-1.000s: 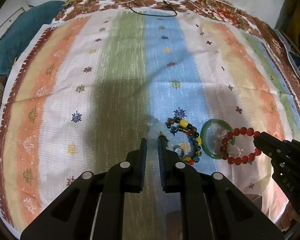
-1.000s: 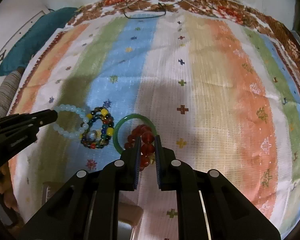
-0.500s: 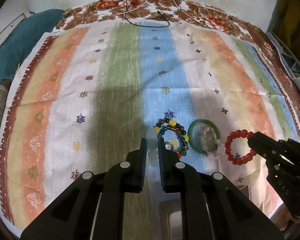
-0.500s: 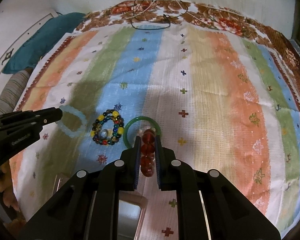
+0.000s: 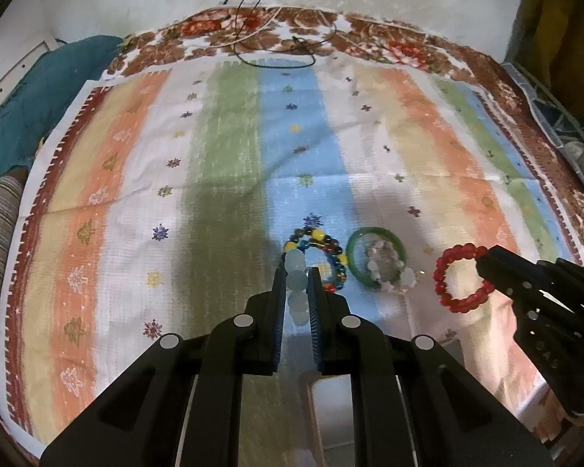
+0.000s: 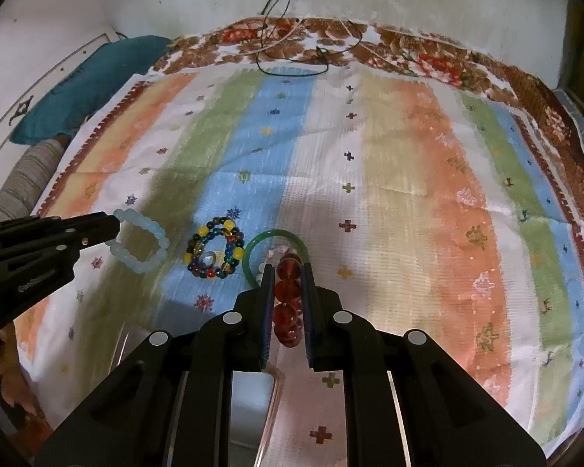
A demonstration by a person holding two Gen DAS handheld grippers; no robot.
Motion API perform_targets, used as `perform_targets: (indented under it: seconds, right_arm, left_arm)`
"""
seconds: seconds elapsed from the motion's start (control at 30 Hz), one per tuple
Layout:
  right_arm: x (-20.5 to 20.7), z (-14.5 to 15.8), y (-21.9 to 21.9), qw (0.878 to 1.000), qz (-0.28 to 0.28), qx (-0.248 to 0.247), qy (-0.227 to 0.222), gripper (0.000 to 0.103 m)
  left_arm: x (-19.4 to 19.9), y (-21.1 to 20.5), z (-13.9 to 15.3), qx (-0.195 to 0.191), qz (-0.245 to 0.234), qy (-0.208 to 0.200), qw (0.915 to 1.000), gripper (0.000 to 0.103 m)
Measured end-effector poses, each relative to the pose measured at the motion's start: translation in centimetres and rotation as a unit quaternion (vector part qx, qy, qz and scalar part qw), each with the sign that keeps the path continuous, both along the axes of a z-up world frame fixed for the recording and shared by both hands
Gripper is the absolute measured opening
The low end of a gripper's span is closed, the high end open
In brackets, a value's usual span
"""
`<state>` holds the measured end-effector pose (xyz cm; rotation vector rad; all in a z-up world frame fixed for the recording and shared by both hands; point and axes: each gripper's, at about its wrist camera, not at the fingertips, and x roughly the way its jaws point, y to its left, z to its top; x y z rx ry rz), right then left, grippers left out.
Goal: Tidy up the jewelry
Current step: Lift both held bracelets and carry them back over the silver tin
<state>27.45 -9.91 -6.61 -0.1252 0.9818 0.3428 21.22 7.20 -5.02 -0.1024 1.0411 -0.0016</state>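
Note:
My left gripper (image 5: 296, 272) is shut on a pale blue bead bracelet (image 5: 296, 284), held above the striped cloth (image 5: 222, 163); in the right wrist view that bracelet (image 6: 142, 247) hangs from the left gripper (image 6: 115, 227). The right gripper (image 6: 288, 270) is shut on a red bead bracelet (image 6: 288, 292), which shows as a ring (image 5: 461, 278) at the right gripper's tip (image 5: 482, 262) in the left wrist view. On the cloth lie a multicoloured bead bracelet (image 6: 214, 249) and a green bangle (image 6: 253, 251) with pale beads inside it (image 5: 385, 268).
A clear plastic box (image 6: 253, 408) sits at the near edge of the cloth, under both grippers. Dark cords (image 5: 276, 44) lie on the floral border at the far side. A teal cushion (image 6: 85, 89) is at the far left, clutter at the right edge.
Both grippers have risen and drawn back toward the near edge, each lifting its bracelet off the cloth. The red bracelet has left the green bangle; the clear box has come into view below.

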Motion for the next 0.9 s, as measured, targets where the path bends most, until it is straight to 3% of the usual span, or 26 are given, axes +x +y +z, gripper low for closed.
perform_targets:
  seconds: [0.9]
  right_arm:
    - [-6.7,3.0,-0.2,0.998,0.029,0.018,-0.048,0.014]
  left_arm:
    - [-7.0,-3.6,4.3,-0.010,-0.055,-0.062,0.9965,0.011]
